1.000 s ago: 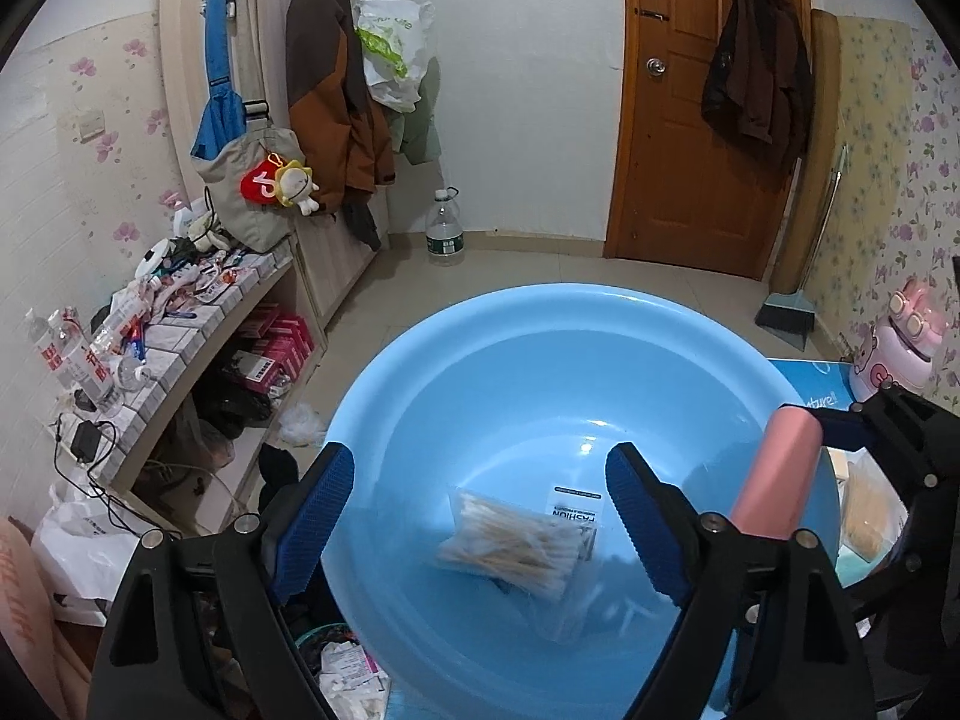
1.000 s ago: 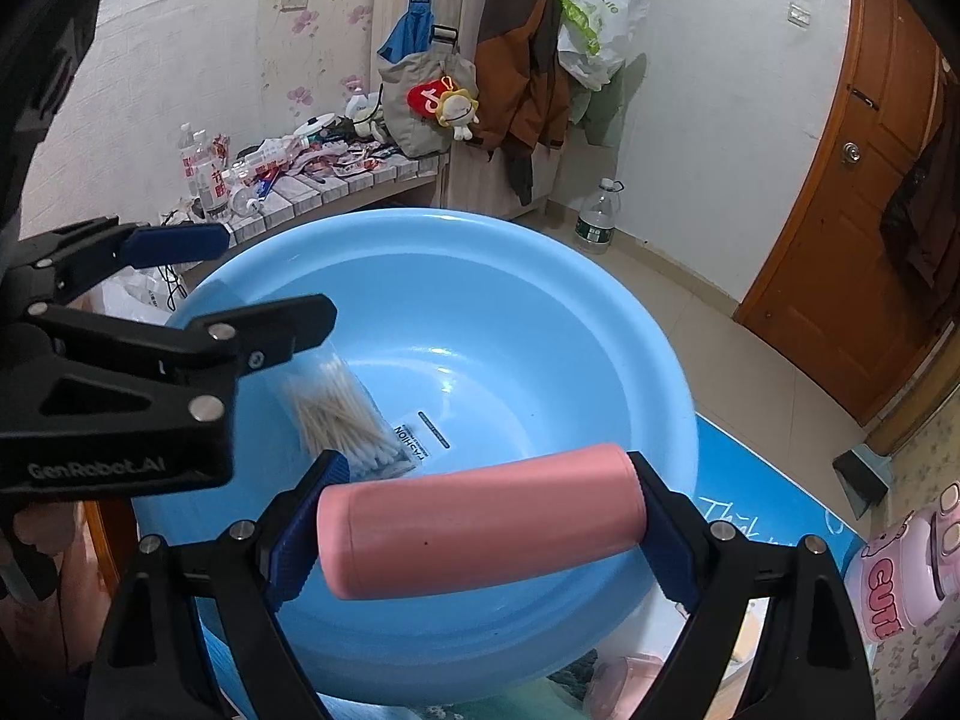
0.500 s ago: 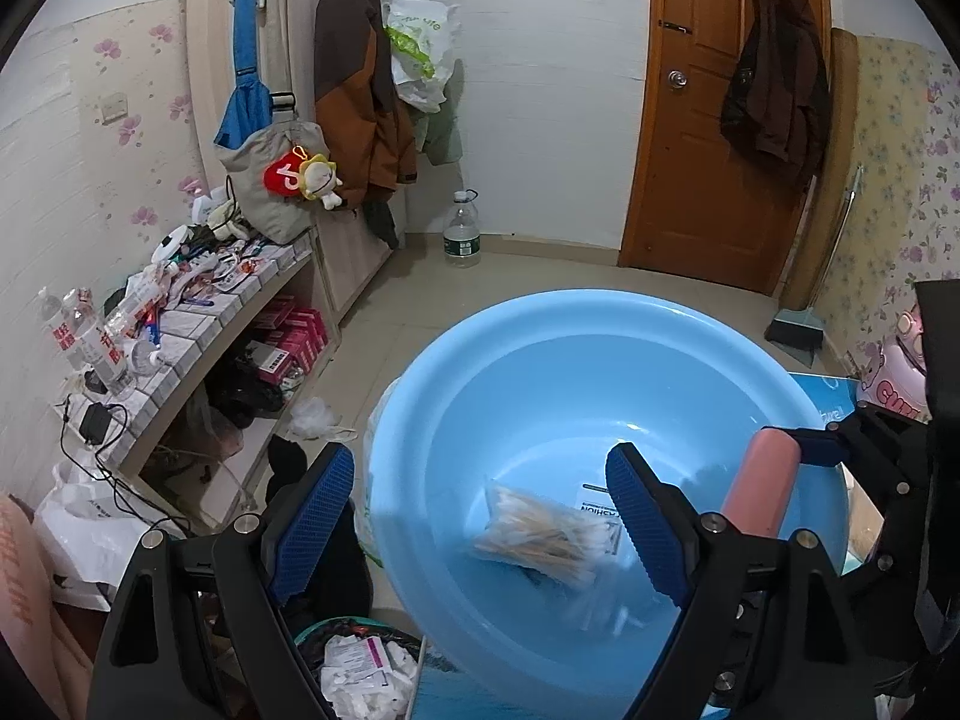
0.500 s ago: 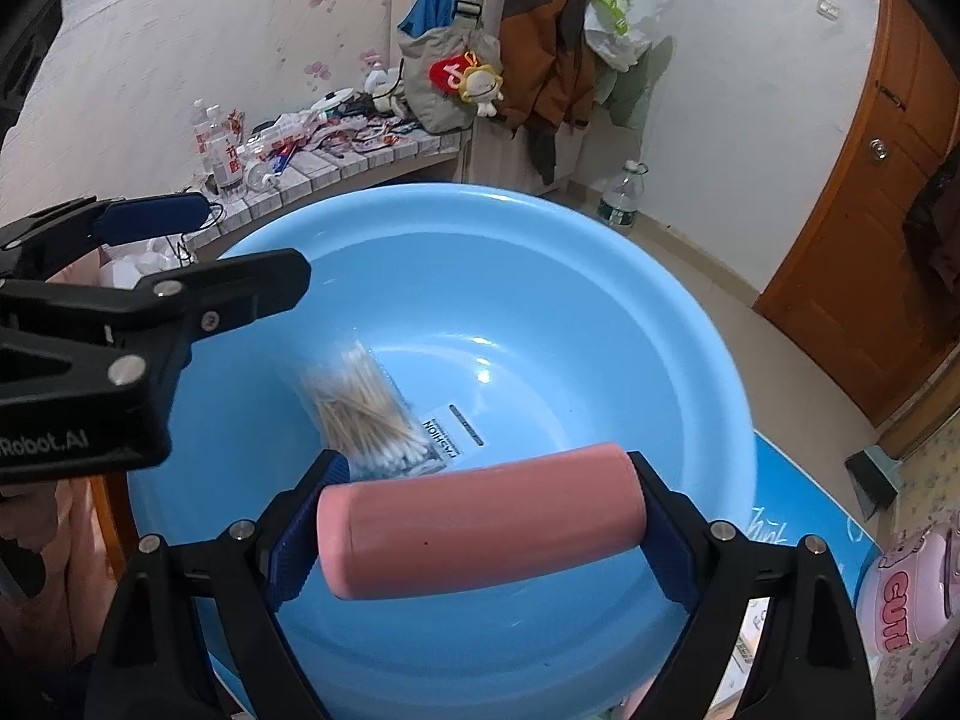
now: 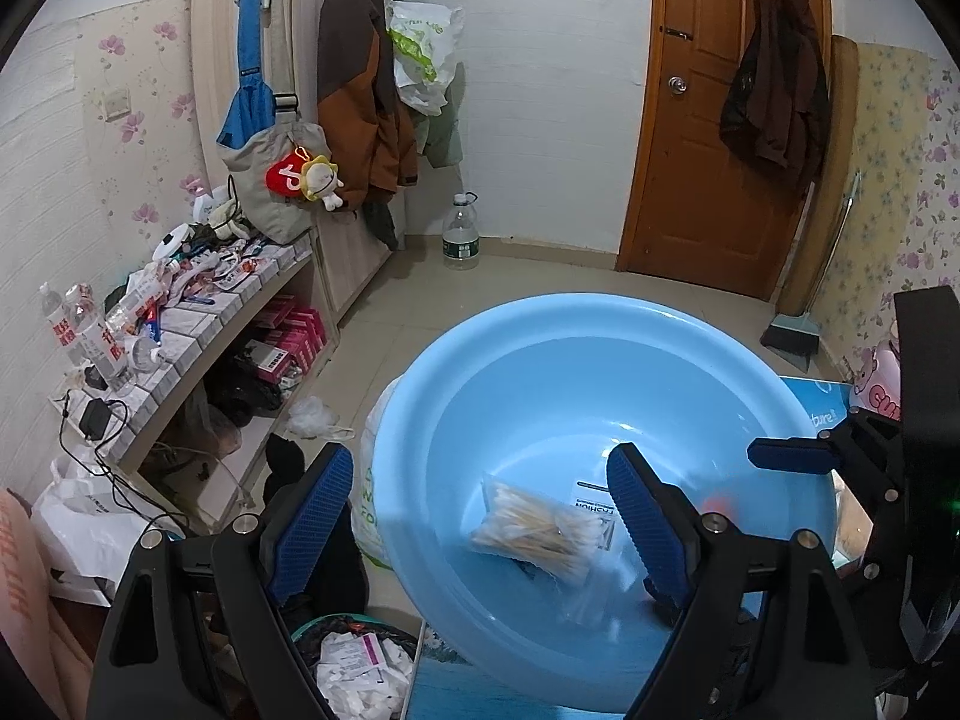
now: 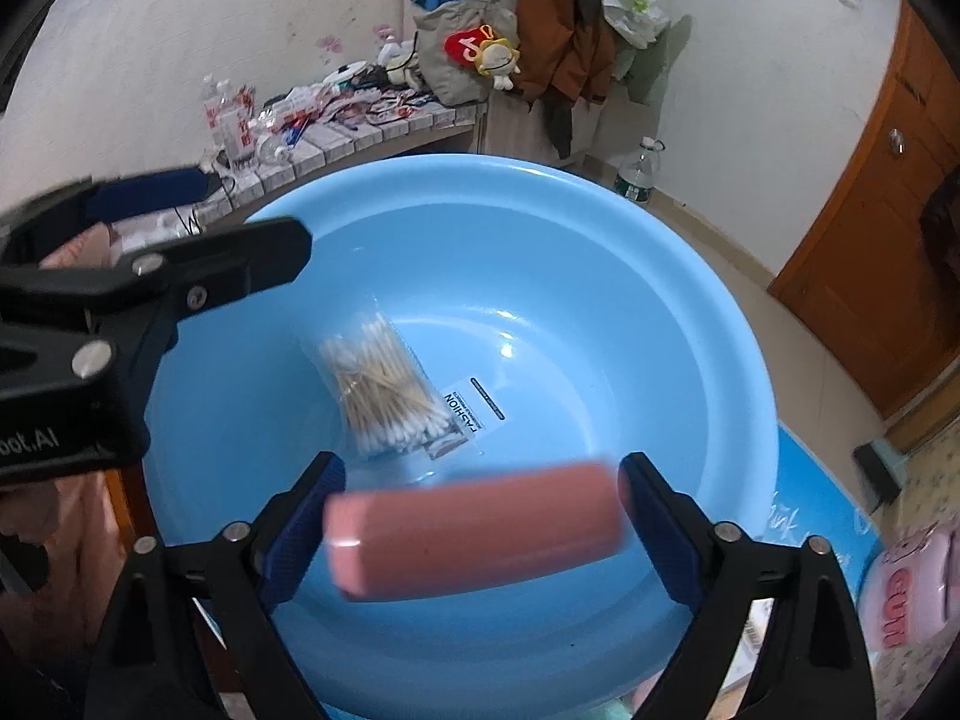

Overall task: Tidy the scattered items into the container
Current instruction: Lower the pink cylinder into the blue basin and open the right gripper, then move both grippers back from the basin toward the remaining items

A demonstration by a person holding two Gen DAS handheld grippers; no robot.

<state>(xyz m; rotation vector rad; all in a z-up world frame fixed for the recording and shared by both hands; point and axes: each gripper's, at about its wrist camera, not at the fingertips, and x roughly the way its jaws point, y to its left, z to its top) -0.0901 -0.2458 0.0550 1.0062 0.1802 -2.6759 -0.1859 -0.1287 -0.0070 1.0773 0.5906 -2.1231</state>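
Note:
A big light-blue basin (image 6: 690, 276) fills the right wrist view and also shows in the left wrist view (image 5: 480, 372). A clear bag of cotton swabs (image 6: 384, 384) lies on its bottom, also seen in the left wrist view (image 5: 534, 528). A pink cylinder (image 6: 474, 531) sits blurred between the fingers of my right gripper (image 6: 480, 516), over the basin; a small gap shows at both pads, so the jaws look open. My left gripper (image 5: 480, 516) is open and empty over the basin's left rim.
A cluttered tiled shelf (image 5: 198, 312) stands at the left. A water bottle (image 5: 461, 234) stands on the floor by the wall, a wooden door (image 5: 720, 132) behind. A waste bin with paper (image 5: 354, 672) sits below the basin. A pink case (image 6: 912, 588) lies at the right.
The right gripper's jaws have spread off the pink cylinder, which now blurs and sits lower between them. The left gripper has drawn back left, away from the basin's middle.

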